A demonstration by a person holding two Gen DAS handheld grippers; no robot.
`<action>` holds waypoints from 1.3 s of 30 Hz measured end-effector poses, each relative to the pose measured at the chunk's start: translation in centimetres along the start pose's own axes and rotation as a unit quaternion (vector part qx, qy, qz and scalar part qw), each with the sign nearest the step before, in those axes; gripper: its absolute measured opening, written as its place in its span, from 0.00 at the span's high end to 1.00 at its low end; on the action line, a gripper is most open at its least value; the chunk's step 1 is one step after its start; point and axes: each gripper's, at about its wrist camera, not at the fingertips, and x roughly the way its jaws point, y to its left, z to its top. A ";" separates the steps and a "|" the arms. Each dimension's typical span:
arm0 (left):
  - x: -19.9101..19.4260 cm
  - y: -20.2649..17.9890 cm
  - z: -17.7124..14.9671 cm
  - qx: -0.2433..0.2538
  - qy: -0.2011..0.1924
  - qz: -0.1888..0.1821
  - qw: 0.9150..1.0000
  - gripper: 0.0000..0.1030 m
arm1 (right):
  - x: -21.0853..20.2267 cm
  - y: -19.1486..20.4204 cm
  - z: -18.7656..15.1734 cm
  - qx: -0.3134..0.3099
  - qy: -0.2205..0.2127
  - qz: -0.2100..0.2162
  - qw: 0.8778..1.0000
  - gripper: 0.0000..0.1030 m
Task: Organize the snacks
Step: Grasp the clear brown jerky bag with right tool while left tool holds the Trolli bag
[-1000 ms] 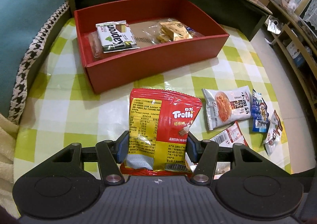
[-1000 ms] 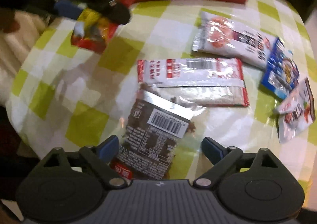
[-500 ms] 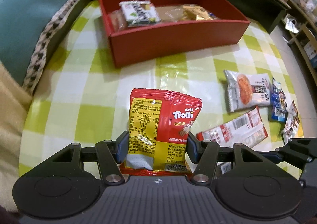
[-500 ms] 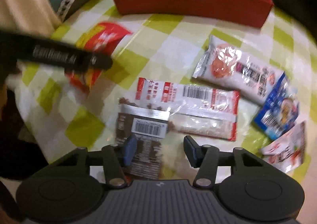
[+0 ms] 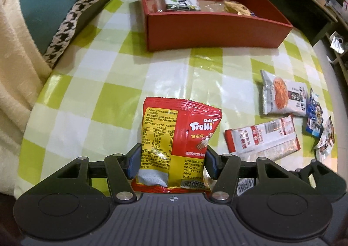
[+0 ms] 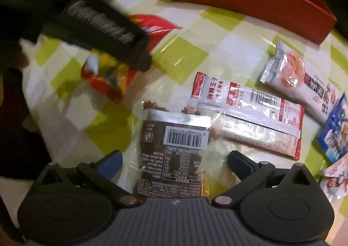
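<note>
My left gripper is shut on a red and yellow Trolli bag, held upright above the green checked tablecloth. Ahead stands the red box with a white wafer pack and other packs inside. In the right wrist view, my right gripper has its jaws opening wide. A brown packet with a barcode lies flat on the cloth between them, and the pads are clear of it. The left gripper and its bag show as a blur at upper left.
A long red and white packet, a white packet with an orange picture and a blue packet lie to the right. A teal cushion with houndstooth trim and a cream blanket border the table's left.
The right jaws narrowed around the brown packet, then spread wide again, and the packet still lies on the cloth. The left gripper kept the Trolli bag and rolled, so the box shifted right in its view.
</note>
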 end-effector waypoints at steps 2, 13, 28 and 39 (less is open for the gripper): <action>0.8 0.2 -0.1 -0.007 0.003 -0.015 1.000 0.36 | -0.2 0.3 -0.4 -0.018 0.000 -0.006 1.000 0.00; 2.3 -1.1 -0.3 0.039 0.020 0.016 0.999 0.35 | -2.2 -1.7 -0.6 -0.011 -0.021 0.014 1.000 0.20; 2.3 -2.4 -1.1 0.043 0.008 0.059 0.997 0.38 | -5.6 -4.6 -2.1 0.025 -0.066 0.004 0.997 0.25; -1.2 -3.7 -1.1 0.040 -0.031 0.068 0.996 0.41 | -8.2 -5.2 -0.6 0.015 -0.103 -0.018 0.994 0.25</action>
